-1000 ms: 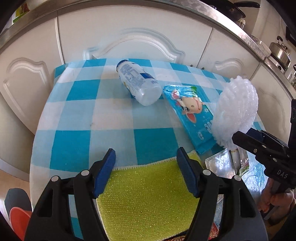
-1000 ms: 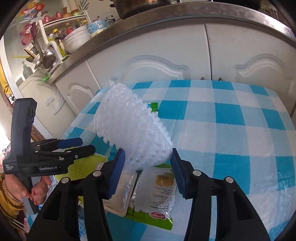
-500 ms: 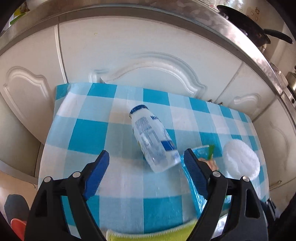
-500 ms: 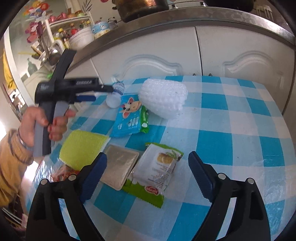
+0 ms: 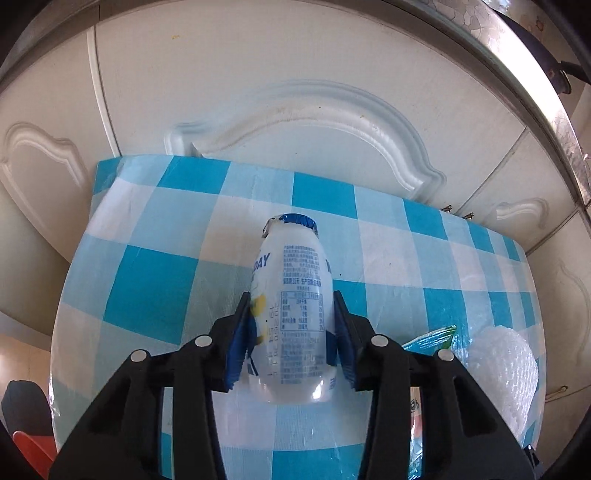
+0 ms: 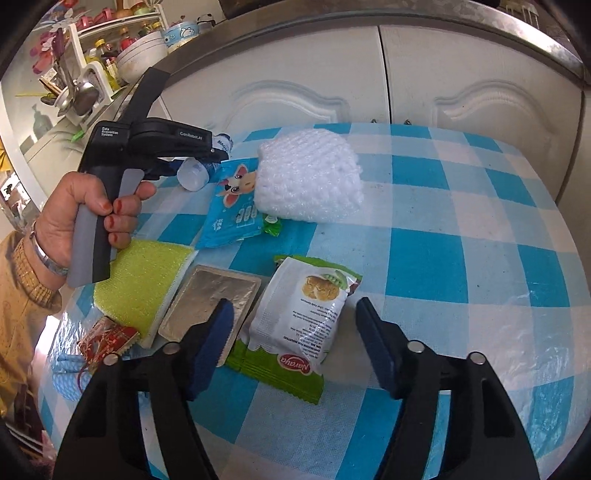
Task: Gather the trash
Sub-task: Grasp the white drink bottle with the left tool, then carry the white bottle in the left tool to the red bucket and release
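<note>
Blue pads of left gripper (image 5: 291, 339) closing on the plastic drink bottle (image 5: 291, 317) lying on checked tablecloth (image 5: 155, 288), pads touching its sides. Right gripper (image 6: 295, 347) half-wide & closing, nothing gripped, above green-white snack packet (image 6: 299, 317).

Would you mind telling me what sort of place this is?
Most likely a home kitchen: white cabinet doors under a steel counter edge, a shelf of bowls and jars, and a pan on the counter.

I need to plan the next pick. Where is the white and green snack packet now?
In the right wrist view, the white and green snack packet lies flat on the blue checked tablecloth, low and central, beside the silver foil pouch on its left.
</note>
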Demonstrator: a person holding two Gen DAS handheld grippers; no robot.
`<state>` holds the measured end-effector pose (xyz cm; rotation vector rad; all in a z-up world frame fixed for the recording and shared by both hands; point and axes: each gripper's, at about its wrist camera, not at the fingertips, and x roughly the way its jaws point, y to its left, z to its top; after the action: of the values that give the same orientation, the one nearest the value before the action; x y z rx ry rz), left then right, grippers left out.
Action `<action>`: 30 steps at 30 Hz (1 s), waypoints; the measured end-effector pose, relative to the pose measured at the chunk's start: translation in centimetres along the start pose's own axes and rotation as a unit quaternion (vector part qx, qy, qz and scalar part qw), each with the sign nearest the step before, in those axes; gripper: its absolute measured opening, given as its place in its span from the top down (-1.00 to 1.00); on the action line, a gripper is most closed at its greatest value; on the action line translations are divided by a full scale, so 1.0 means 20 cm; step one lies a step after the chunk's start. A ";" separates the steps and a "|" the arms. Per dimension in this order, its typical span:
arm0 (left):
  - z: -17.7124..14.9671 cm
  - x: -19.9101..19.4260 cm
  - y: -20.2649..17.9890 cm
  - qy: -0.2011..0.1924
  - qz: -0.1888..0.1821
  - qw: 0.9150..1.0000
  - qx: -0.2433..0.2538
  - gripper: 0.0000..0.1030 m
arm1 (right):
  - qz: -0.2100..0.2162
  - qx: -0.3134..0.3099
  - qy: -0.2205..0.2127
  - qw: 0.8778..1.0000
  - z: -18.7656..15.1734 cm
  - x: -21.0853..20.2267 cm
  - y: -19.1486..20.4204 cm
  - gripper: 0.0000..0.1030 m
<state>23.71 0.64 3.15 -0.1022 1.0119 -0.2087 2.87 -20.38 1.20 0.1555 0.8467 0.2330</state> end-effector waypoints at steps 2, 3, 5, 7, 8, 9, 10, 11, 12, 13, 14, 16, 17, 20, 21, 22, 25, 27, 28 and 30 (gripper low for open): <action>-0.01 -0.01 0.02 -0.002 -0.004 1.000 -0.003 0.16 | -0.009 -0.006 0.001 1.000 0.00 0.00 0.01 -0.10; -0.02 -0.02 0.03 -0.003 -0.005 1.000 -0.006 0.16 | -0.012 -0.007 0.001 1.000 0.00 0.00 0.02 -0.04; -0.05 -0.05 0.05 -0.006 -0.010 1.000 -0.013 0.16 | -0.013 -0.003 0.000 1.000 0.00 0.00 0.02 0.10; -0.07 -0.09 0.07 -0.013 -0.017 1.000 -0.018 0.16 | -0.014 0.002 -0.001 1.000 -0.01 0.00 0.01 0.16; -0.08 -0.12 0.09 -0.017 -0.020 0.999 -0.020 0.16 | -0.015 0.004 -0.002 1.000 -0.01 -0.01 0.01 0.17; -0.10 -0.14 0.10 -0.019 -0.022 0.999 -0.022 0.16 | -0.016 0.005 -0.004 1.000 -0.02 -0.01 0.01 0.18; -0.11 -0.17 0.11 -0.023 -0.023 0.999 -0.024 0.16 | -0.016 0.008 -0.005 1.000 -0.02 -0.02 0.01 0.19; -0.13 -0.20 0.12 -0.027 -0.023 0.999 -0.023 0.16 | -0.015 0.012 -0.007 1.000 -0.03 -0.03 0.01 0.21; -0.15 -0.23 0.12 -0.031 -0.023 0.999 -0.022 0.16 | -0.015 0.018 -0.010 1.000 -0.04 -0.04 0.01 0.22; -0.18 -0.26 0.13 -0.037 -0.023 0.999 -0.020 0.16 | -0.014 0.022 -0.013 1.000 -0.05 -0.05 0.01 0.22; -0.20 -0.30 0.14 -0.043 -0.024 0.999 -0.019 0.16 | -0.014 0.026 -0.016 0.999 -0.06 -0.06 0.01 0.22; -0.25 -0.39 0.16 -0.056 -0.024 0.998 -0.016 0.16 | -0.009 0.037 -0.025 0.999 -0.09 -0.10 0.02 0.22; -0.28 -0.44 0.17 -0.064 -0.023 0.998 -0.013 0.16 | -0.005 0.045 -0.030 0.999 -0.11 -0.13 0.02 0.23; -0.38 -0.58 0.20 -0.083 -0.019 0.996 -0.007 0.16 | 0.005 0.062 -0.048 0.997 -0.16 -0.21 0.02 0.23; -0.42 -0.63 0.22 -0.091 -0.018 0.996 -0.007 0.16 | 0.009 0.068 -0.055 0.996 -0.18 -0.24 0.02 0.23; -0.46 -0.68 0.23 -0.095 -0.017 0.995 -0.005 0.16 | 0.012 0.074 -0.062 0.995 -0.20 -0.27 0.02 0.23; -0.59 -0.81 0.27 -0.101 -0.017 0.995 -0.004 0.16 | 0.024 0.089 -0.071 0.993 -0.26 -0.33 0.04 0.23; -0.69 -0.88 0.28 -0.102 -0.016 0.995 -0.004 0.16 | 0.038 0.102 -0.072 0.992 -0.30 -0.35 0.04 0.23; -0.74 -0.91 0.30 -0.102 -0.015 0.995 -0.006 0.16 | 0.044 0.108 -0.073 0.991 -0.32 -0.37 0.04 0.23; -0.84 -0.95 0.32 -0.097 -0.019 0.995 -0.013 0.16 | 0.054 0.116 -0.072 0.989 -0.36 -0.38 0.05 0.23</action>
<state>0.45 11.35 8.94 -0.1630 0.8207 -0.2165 -7.57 -21.07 2.22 0.4317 0.7204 0.2222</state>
